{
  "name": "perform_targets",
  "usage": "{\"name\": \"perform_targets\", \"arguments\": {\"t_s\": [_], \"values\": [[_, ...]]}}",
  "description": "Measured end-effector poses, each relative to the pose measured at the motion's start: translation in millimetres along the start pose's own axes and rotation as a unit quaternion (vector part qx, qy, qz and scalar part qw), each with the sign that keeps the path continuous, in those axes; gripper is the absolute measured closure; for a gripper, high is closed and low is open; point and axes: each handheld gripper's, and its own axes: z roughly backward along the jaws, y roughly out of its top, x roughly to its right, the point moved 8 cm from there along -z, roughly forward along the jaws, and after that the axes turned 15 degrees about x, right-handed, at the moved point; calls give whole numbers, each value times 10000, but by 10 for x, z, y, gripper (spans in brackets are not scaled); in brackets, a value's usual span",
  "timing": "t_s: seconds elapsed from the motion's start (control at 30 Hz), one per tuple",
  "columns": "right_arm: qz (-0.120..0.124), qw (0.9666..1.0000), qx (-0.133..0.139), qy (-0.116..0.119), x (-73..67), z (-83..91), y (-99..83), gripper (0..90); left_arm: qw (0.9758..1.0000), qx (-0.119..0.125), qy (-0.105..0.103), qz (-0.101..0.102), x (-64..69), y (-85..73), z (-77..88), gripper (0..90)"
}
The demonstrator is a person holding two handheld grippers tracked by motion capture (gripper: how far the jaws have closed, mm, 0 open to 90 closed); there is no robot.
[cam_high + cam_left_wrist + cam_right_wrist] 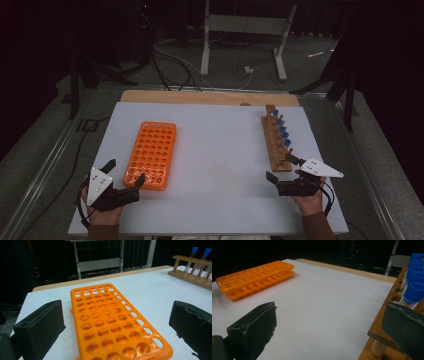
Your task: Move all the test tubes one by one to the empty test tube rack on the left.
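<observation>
White table [220, 150], floor cables [170, 62], metal stand [245, 25]

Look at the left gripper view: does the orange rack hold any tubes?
No: every hole of the orange rack is empty, while the blue-capped tubes stand in the wooden rack.

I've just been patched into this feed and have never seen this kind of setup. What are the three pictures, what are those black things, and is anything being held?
A person works at a white table with a hand-held two-jaw gripper in each hand. The high view looks down from above: left gripper beside the orange rack, right gripper at the near end of the wooden rack. The other two pictures come from cameras riding on each gripper; the black blocks are its own jaws. The orange rack's holes are empty; the wooden rack holds blue-capped tubes. Both grippers are open and hold nothing.
</observation>
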Motion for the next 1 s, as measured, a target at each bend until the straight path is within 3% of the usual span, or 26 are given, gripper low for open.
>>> {"name": "perform_targets", "arguments": {"t_s": [0.27, 0.4, 0.67, 0.9, 1.0], "values": [[-60, 10000, 3, 23, -16, 12, 36, 0, 9999, 76, 115, 35, -32, 15, 10, 8], [-45, 9999, 116, -62, 10, 44, 160, 0, 9998, 59, 170, 54, -43, 4, 4, 8], [215, 9990, 222, -334, 169, 8, 314, 0, 9997, 95, 234, 68, -56, 5, 19, 8], [72, 9982, 270, -525, 337, -57, 439, 0, 9996, 133, 221, 94, -50, 19, 20, 8], [133, 9981, 216, -553, 363, -86, 446, 0, 9996, 134, 237, 85, -46, 16, 17, 8]]}}
